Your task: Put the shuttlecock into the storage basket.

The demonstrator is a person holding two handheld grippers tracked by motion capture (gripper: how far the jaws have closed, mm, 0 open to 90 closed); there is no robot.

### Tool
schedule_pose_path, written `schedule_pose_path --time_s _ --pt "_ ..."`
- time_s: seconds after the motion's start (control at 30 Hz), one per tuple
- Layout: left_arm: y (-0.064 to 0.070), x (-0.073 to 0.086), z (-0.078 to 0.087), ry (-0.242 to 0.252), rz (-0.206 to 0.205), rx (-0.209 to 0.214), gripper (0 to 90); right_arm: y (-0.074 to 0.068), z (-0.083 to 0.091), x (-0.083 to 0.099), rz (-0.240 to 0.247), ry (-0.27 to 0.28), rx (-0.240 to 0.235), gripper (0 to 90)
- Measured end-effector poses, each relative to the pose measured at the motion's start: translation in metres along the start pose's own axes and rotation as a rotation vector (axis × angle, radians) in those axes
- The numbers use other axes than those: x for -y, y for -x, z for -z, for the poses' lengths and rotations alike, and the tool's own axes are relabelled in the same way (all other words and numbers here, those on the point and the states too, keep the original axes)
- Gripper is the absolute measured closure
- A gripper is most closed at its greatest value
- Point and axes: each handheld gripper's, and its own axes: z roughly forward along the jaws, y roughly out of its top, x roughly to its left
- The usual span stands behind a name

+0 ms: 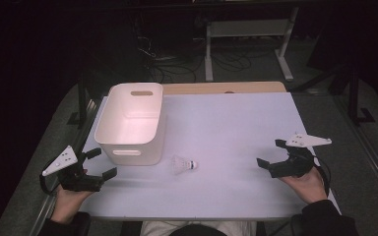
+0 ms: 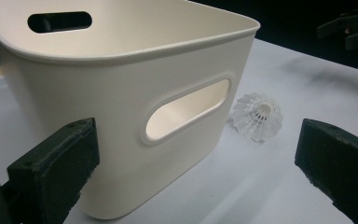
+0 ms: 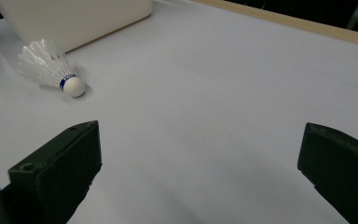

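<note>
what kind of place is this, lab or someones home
Most likely a lab or test workspace: a white table top under bright light in a dark room, loose cables on the floor beyond it, and the white metal legs of another bench.

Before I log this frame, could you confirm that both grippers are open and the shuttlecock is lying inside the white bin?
Not quite: the shuttlecock is not inside the white bin; it lies on the table just beside it, as the high view shows. The rest holds: the left gripper and right gripper are both open.
</note>
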Motion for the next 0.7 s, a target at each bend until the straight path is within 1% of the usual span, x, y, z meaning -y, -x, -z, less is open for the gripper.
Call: schedule_pose_path --time_s 0.23,0.47,0.7 --pt "0.0 0.0 0.0 -0.001 -0.001 -0.002 0.0 -0.002 0.0 -0.007 0.017 0.0 -0.032 0.0" --pt "0.0 0.0 0.0 -0.003 -0.003 -0.002 0.0 -0.003 0.0 -0.015 0.032 -0.021 -0.046 0.0" --pt "0.0 0.0 0.0 -0.004 -0.002 -0.002 0.0 -0.004 -0.004 -0.02 0.044 -0.051 -0.065 0.0"
